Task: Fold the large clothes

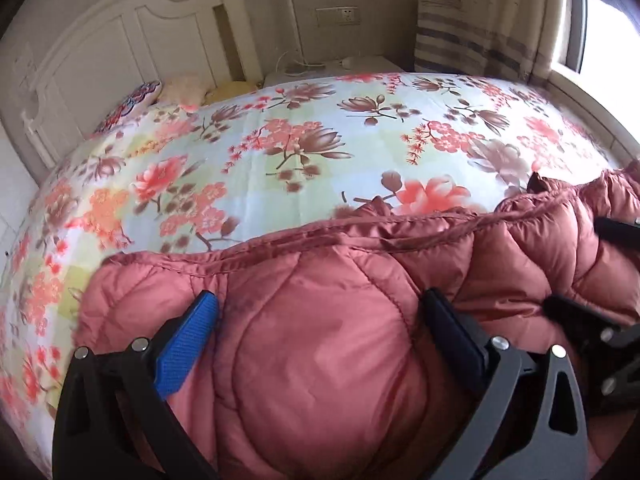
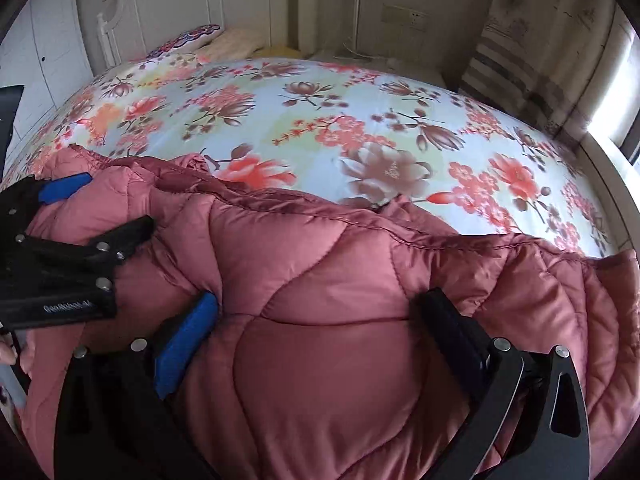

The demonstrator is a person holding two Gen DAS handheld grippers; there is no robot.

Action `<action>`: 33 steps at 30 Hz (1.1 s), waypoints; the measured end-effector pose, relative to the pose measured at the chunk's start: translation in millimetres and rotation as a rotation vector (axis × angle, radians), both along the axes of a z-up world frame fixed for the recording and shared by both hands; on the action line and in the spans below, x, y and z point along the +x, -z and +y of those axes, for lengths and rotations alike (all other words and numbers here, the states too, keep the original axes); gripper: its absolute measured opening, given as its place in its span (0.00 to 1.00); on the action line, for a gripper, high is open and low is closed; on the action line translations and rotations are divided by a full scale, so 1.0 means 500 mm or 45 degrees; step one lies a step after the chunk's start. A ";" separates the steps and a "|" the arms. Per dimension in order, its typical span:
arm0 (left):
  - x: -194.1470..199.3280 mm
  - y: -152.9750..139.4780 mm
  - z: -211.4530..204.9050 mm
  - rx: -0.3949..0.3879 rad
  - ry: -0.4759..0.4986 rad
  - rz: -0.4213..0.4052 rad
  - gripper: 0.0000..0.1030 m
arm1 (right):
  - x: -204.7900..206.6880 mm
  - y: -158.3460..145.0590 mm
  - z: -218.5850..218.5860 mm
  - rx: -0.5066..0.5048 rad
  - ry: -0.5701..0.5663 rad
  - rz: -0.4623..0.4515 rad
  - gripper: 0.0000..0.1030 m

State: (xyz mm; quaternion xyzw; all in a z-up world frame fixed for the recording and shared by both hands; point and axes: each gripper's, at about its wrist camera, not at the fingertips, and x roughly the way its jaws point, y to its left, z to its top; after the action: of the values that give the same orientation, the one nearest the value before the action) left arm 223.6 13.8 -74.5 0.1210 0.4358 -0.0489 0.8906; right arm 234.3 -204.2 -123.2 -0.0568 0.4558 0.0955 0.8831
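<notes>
A single large quilted, rust-pink padded coat (image 1: 320, 340) is being handled at the near edge of a bed, where it is lying bunched over a floral bedspread (image 1: 280, 152), with its piped edge running across both views. The garment is being pressed between the spread fingers of both tools: the left hand-held gripper (image 1: 320, 320) is seen with its blue pad and black pad set wide apart, puffy fabric bulging between them, and the right hand-held gripper (image 2: 320, 320) is seen in the same attitude just beside it. Neither is being clenched; whether any fabric is actually being pinched cannot be told, since the jaws are standing well apart on either side of the padding.

The step in hand is judged to be an early one: the coat is still being gathered or positioned, and no neat fold is yet visible. The next move is judged to call for both jaws being closed on the thick edge, then the coat being lifted and carried over evenly so that the bulky filling is not left bunched.

Counted: one coat, two grippers, one bedspread, one white headboard (image 1: 100, 48), one patterned pillow (image 2: 188, 38), one wall socket (image 1: 338, 16) and one striped curtain (image 1: 480, 28) being lit by a window.
</notes>
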 end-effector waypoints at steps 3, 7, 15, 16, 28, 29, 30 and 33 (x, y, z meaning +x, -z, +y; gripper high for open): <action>-0.026 -0.038 0.025 0.074 -0.037 -0.104 0.98 | -0.017 -0.040 -0.017 -0.010 -0.001 -0.047 0.96; -0.020 -0.036 0.127 0.023 -0.197 -0.087 0.98 | -0.028 -0.074 -0.113 -0.090 0.121 -0.113 0.96; -0.001 -0.003 0.186 -0.199 -0.224 0.010 0.98 | -0.005 0.017 -0.286 0.201 0.306 0.021 0.96; -0.002 -0.002 0.187 -0.201 -0.225 0.012 0.98 | -0.006 0.016 -0.282 0.183 0.303 0.018 0.96; -0.046 -0.124 0.020 -0.048 -0.004 -0.165 0.98 | -0.046 -0.096 -0.074 -0.031 0.021 -0.133 0.96; -0.035 -0.096 -0.008 0.013 0.016 -0.136 0.98 | -0.043 -0.088 -0.032 -0.073 -0.036 -0.127 0.96; -0.026 -0.072 -0.020 0.048 0.019 -0.107 0.98 | -0.038 -0.066 0.006 -0.120 -0.081 -0.098 0.96; 0.002 0.018 -0.015 0.030 -0.007 0.009 0.98 | -0.026 -0.007 0.043 -0.138 -0.120 -0.052 0.96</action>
State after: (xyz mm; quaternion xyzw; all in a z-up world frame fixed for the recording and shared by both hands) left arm 224.8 6.0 -83.7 0.1302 0.4398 -0.0417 0.8876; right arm 221.3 -182.7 -119.8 -0.1278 0.4392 0.1108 0.8823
